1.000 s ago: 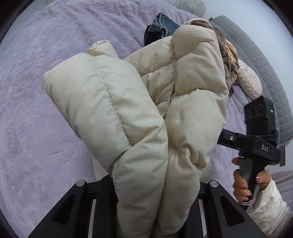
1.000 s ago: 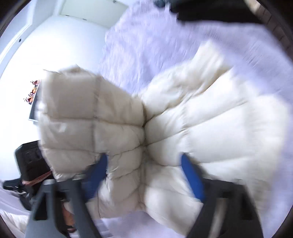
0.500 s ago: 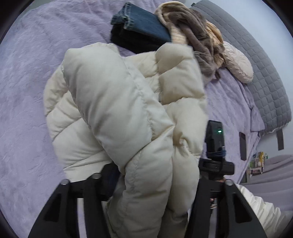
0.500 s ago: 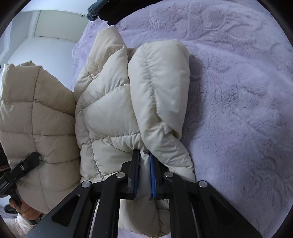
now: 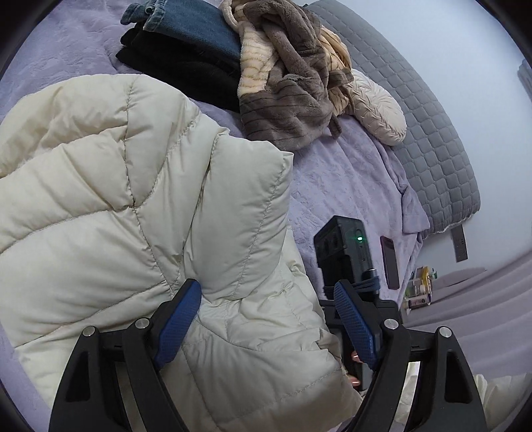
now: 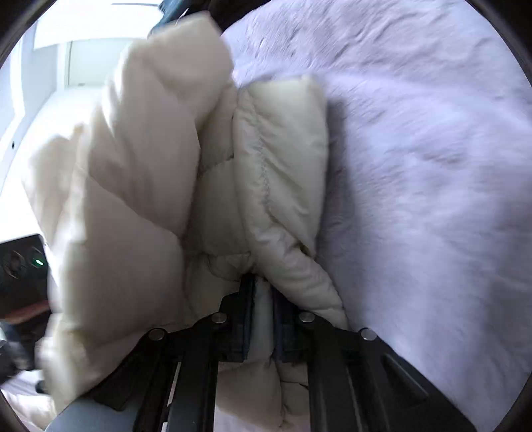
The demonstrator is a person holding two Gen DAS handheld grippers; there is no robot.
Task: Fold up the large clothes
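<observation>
**Cream puffer jacket bunched on the lilac bedspread**

Left wrist view: our left gripper (image 5: 267, 319) has its blue-padded fingers (image 5: 179, 327) spread wide, with quilted fabric lying between them but not squeezed. The cream puffer jacket (image 5: 133, 199) fills the frame from 6 to 10 o'clock, heaped on the lilac bedspread (image 5: 349, 186); its long axis runs from 5 o'clock up toward 10 o'clock, with a padded flap standing toward 12. At 12 o'clock lie folded jeans (image 5: 193, 30) on a black garment (image 5: 179, 73), with a brown and beige fleece (image 5: 292, 86) just beside them. A beige cushion (image 5: 375, 109) rests against the grey quilted headboard (image 5: 422, 126) at 2 o'clock. The right gripper's body (image 5: 345, 256) shows at 4 o'clock, near a dark phone (image 5: 389, 262).

Right wrist view, blurred: our right gripper (image 6: 262, 319) has its fingers pressed nearly together, pinching a fold of the puffer jacket (image 6: 159, 186), which rises from 6 toward 11 o'clock. Bedspread (image 6: 415, 166) fills the right half.
</observation>
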